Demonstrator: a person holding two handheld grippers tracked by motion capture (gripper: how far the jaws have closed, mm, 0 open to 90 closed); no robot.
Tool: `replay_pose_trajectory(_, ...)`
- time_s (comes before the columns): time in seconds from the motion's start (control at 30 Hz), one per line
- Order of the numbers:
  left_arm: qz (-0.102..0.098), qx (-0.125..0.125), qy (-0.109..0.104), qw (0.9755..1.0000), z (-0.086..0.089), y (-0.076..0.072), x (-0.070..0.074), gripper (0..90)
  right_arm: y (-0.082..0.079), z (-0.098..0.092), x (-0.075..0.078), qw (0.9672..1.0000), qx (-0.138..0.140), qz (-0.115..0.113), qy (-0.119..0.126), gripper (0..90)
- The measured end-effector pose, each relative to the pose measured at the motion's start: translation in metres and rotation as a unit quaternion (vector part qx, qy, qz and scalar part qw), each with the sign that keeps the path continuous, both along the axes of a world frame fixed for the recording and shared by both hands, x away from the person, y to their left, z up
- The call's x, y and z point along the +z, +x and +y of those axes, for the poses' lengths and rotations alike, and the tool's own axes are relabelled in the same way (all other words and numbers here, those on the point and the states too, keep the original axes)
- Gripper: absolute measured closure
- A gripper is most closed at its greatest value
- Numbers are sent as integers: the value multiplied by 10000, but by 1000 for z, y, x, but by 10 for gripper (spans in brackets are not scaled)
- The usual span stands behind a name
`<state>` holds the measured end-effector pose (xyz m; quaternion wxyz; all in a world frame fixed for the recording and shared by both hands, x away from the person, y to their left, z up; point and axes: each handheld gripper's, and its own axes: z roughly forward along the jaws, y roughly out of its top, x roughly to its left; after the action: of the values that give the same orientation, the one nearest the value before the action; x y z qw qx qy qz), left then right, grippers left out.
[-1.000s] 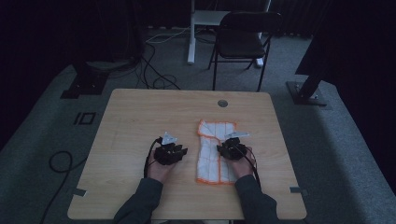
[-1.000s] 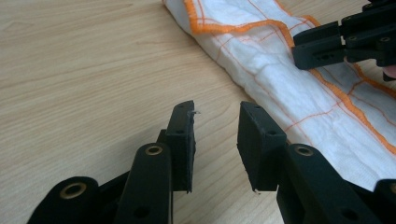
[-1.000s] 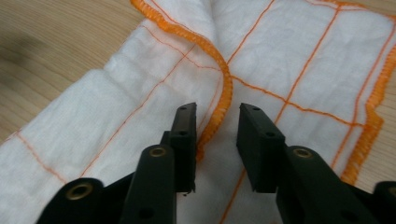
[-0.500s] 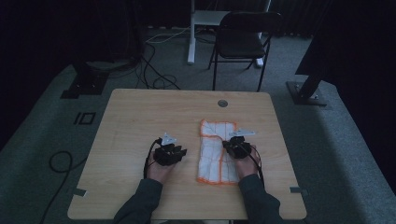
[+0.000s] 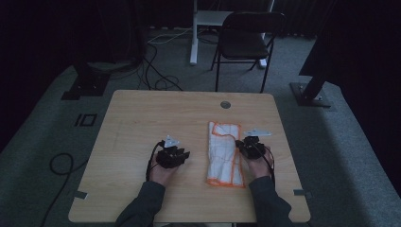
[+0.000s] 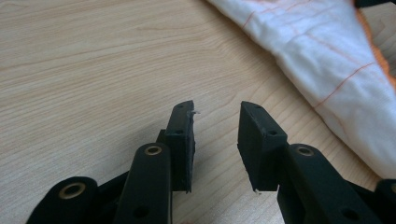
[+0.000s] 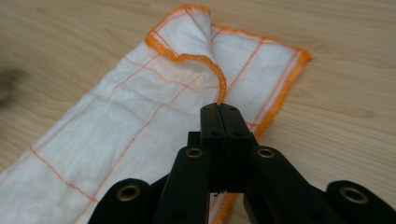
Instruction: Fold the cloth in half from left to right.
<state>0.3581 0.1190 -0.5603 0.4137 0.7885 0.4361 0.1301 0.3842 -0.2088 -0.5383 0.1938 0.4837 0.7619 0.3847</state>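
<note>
Since a second ago the cloth (image 5: 224, 153) has gone from a wide rectangle to a narrower strip, its right side carried over leftward. It lies right of centre on the wooden table (image 5: 142, 118). The right gripper (image 7: 219, 109) pinches its orange hem, jaws pressed together on the edge. The left gripper (image 6: 215, 123) waits just beside the cloth, jaws apart and empty. A fold looks half done; next, probably lay the edge flat and let go. Nothing blocks the way; a chair (image 5: 246, 42) stands beyond the table.

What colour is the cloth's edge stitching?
Orange, on a white cloth with a thin orange grid; clearest in the right gripper view.
</note>
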Motion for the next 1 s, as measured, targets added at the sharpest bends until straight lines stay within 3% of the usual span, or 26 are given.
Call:
replay_pose_trajectory(0.23, 28, -18, -15, 10000, -2, 0, -2, 670, 6, -15, -3, 9996, -223, 181, -32, 896)
replay_pose_trajectory(0.47, 33, -22, 5, 10000, -3, -1, -3, 668, 15, -16, -20, 9989, -191, 427, -87, 892)
replay_pose_trajectory(0.67, 39, -29, 5, 10000, -3, -1, -3, 666, 18, -13, -24, 9988, -175, 441, -131, 863)
replay_pose_trajectory(0.77, 36, -24, 26, 10000, -3, -2, -3, 665, 7, -14, -16, 9993, -149, 327, -96, 821)
replay_pose_trajectory(0.93, 15, -16, 39, 10000, -2, -2, -4, 664, -17, -12, -8, 9994, 68, 187, -298, 798)
replay_pose_trajectory(1.0, 10, -41, 67, 10000, -4, -4, -4, 663, -38, -12, -10, 9992, 218, 227, -265, 786)
